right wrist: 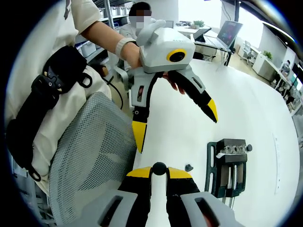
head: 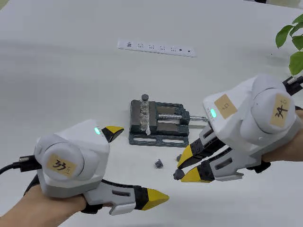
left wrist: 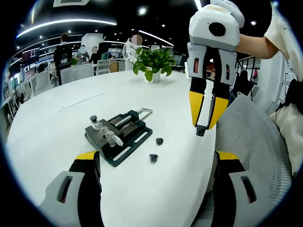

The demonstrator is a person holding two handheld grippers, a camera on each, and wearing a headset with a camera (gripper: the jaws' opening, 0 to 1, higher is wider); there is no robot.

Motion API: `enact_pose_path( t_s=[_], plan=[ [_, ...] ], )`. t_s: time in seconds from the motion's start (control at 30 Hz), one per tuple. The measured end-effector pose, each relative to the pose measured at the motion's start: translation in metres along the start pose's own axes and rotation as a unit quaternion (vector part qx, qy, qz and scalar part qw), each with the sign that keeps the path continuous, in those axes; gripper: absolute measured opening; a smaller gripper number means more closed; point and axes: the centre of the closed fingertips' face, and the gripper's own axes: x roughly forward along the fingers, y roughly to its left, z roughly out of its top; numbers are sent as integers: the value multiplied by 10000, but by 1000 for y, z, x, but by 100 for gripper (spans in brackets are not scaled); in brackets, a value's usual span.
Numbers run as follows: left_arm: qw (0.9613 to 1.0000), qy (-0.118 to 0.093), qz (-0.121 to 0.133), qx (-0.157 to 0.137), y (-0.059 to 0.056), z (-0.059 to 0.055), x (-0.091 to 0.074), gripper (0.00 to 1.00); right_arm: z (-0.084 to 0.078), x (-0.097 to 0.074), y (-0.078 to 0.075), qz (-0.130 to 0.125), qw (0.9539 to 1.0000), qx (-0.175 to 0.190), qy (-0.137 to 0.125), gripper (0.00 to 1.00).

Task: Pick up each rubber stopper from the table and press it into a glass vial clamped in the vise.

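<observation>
Right of the vise (head: pixel 163 138), the right gripper (head: pixel 179 171) pinches one rubber stopper (head: pixel 178 174); front-left of the vise, the left gripper (head: pixel 142 163) gapes wide and empty. Only the far vial looks capped, by a seated stopper (head: pixel 145 97), and two loose stoppers (left wrist: pixel 153 157) lie before the vise, so most of the job seems left. The vials (head: pixel 144 116) stand upright, mouths up, in a row along the vise's jaws.

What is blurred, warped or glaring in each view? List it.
Head view: soft even light, vise sharp, faint shadows. Left gripper view: fisheye bows the table; ceiling strips glare. Right gripper view: bright backdrop washes out.
</observation>
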Motion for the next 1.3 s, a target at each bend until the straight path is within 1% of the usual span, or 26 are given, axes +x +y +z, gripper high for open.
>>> enact_pose_path(
  t_s=[0.03,0.27,0.43,0.6,0.77,0.8,0.87,0.9,0.93,1.1,1.13,1.2,1.3],
  plan=[
    [10000,9,29,29,2,0,-1,99,0,0,-1,-5,10000,-5,0,6],
    [9999,-8,129,-26,8,-3,-4,99,-3,3,-5,36,10000,-7,62,6],
    [9998,-26,197,-55,12,-4,-7,99,-6,3,-16,6,9999,-39,125,6],
    [9995,-40,285,-92,19,-6,-11,99,-7,1,-32,-51,9996,-193,201,6],
    [9991,-83,386,-162,24,-5,-15,99,-5,-2,-52,-52,9992,-325,237,6],
    [9990,-78,397,-169,25,-5,-15,99,-4,-3,-58,-73,9988,-404,283,6],
    [9989,-76,426,-166,27,-5,-15,99,-4,-5,-67,-75,9984,-450,325,6],
    [9988,-95,451,-185,28,-4,-16,99,-3,-6,-74,-83,9980,-510,350,6],
    [9987,-112,463,-201,28,-3,-16,99,-3,-7,-78,-82,9978,-542,371,6],
    [9981,-166,562,-204,34,0,-17,99,1,-9,-108,-72,9956,-794,489,6],
    [9977,-179,604,-241,36,1,-18,99,1,-9,-116,-83,9948,-860,539,6],
    [9972,-220,648,-295,38,2,-18,99,2,-9,-125,-79,9939,-911,610,6],
    [9970,-211,679,-311,39,1,-19,98,3,-7,-138,-76,9917,-1060,726,6]
  ],
)
